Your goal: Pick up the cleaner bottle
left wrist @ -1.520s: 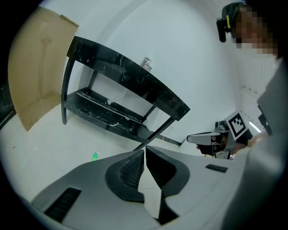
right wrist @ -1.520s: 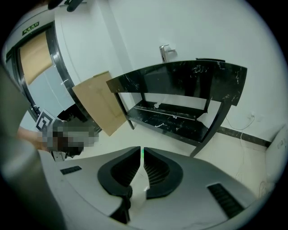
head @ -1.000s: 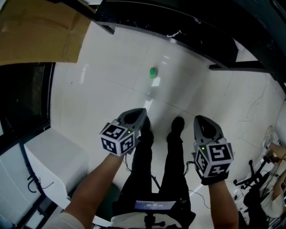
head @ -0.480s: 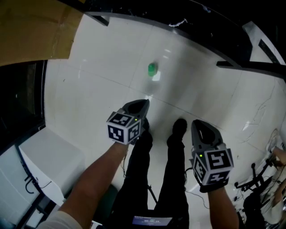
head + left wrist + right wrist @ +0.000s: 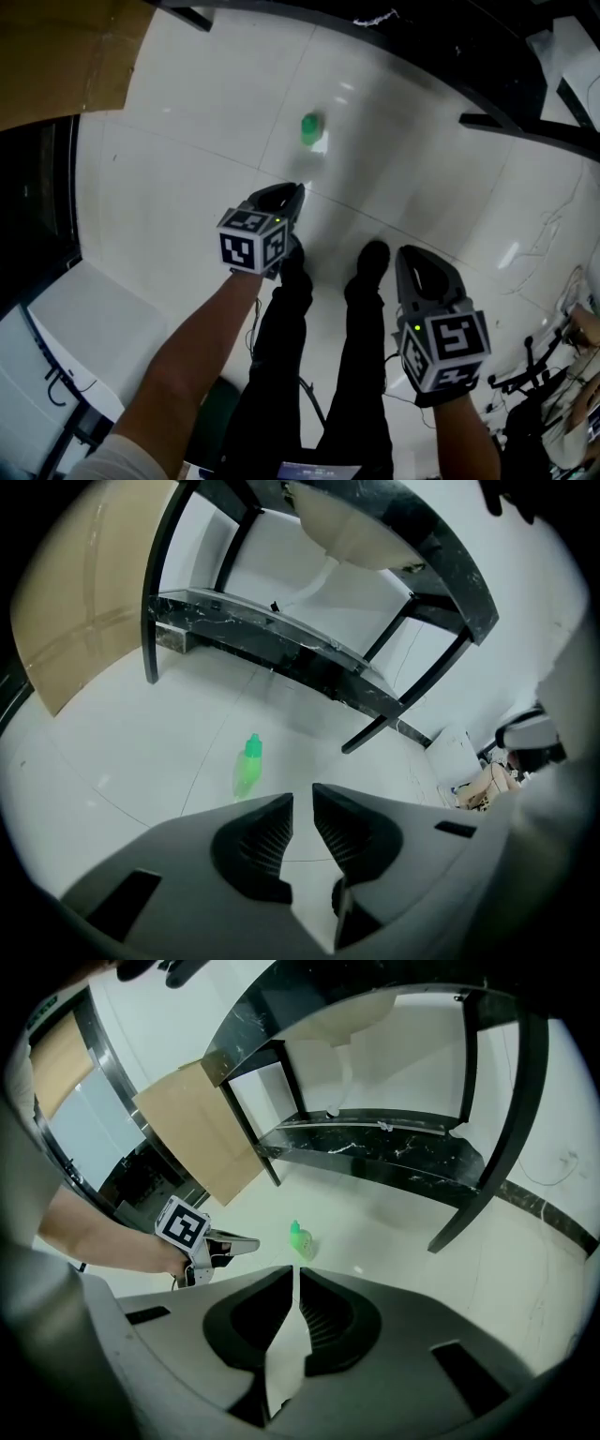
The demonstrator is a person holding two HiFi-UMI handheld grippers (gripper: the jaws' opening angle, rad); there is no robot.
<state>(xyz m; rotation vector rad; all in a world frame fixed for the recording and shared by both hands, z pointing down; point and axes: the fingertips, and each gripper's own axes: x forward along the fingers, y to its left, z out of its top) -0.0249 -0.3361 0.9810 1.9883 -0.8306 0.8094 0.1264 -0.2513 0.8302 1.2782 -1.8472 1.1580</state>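
Aiming at the cleaner bottle (image 5: 310, 128) on the floor (image 5: 187, 112), the empty left hand-held gripper (image 5: 292, 189), its jaws just opening a crack, should spread wider.

A glossy white tiled floor (image 5: 169, 112) filled the room, catching pale glints of light (image 5: 511, 255). A black metal-framed stand with a dark veined marble shelf (image 5: 281, 635) stood along the floor's far edge, before a white wall (image 5: 272, 564). A flat brown cardboard sheet (image 5: 75, 602) leaned near the stand's left leg. A white boxy cabinet (image 5: 103, 323) sat at the near left.
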